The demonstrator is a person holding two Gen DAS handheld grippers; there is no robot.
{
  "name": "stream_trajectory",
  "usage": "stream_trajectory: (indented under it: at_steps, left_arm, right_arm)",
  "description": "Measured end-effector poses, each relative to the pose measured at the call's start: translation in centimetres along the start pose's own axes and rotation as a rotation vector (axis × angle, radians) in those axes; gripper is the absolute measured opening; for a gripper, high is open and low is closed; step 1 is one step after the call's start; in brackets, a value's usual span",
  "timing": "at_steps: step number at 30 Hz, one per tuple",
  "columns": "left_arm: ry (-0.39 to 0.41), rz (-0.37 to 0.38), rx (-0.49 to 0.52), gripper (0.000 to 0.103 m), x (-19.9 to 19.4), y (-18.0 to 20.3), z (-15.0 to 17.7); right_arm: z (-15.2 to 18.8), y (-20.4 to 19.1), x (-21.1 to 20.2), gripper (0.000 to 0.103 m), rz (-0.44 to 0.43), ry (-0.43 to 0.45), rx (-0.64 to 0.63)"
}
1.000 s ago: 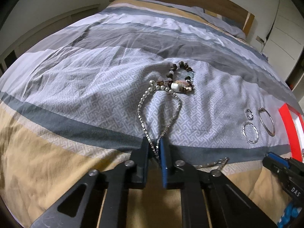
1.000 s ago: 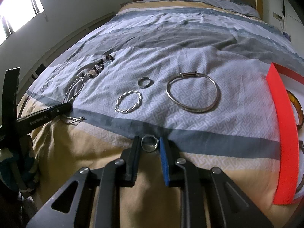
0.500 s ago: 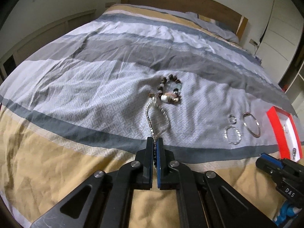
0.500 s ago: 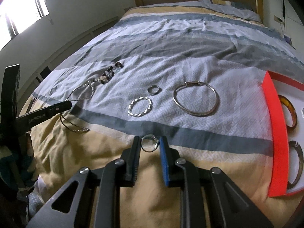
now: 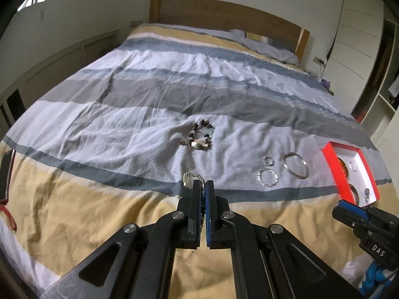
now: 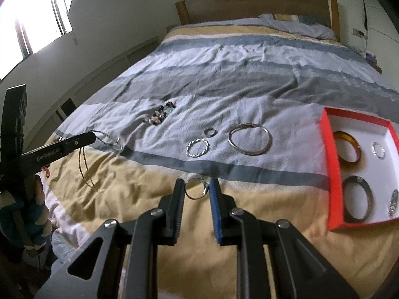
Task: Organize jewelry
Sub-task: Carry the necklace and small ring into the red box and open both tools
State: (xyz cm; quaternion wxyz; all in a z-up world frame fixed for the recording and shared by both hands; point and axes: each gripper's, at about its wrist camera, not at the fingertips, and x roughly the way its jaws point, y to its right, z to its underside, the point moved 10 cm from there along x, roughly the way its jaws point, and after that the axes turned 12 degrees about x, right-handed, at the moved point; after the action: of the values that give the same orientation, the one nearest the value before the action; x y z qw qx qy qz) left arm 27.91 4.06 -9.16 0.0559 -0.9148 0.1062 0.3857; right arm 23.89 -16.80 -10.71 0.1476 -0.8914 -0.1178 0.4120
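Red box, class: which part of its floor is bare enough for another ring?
In the red box, the far strip beyond the amber bangle is bare white. Nearer, it is crowded: the dark bangle, small ring and silver piece leave narrow gaps.

duvet [image 6: 224, 79] striped grey, white, tan; box [image 6: 330, 174] red outside, white inside; amber bangle [image 6: 349, 152] at its 11 o'clock.
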Motion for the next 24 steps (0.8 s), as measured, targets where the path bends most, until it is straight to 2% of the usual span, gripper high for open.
stream_trajectory:
  at_steps: [11,24]
  left_arm:
    - [0.059,0.017,0.056,0.002,-6.5,4.7,-0.4]
    - [0.103,0.104,0.152,0.002,-11.9,13.4,0.3]
  right_arm:
    - [1.2,0.7,-7.9,0.019,0.006,0.090,0.017]
    - [4.0,3.2,-16.7,0.019,0.047,0.194,0.059]
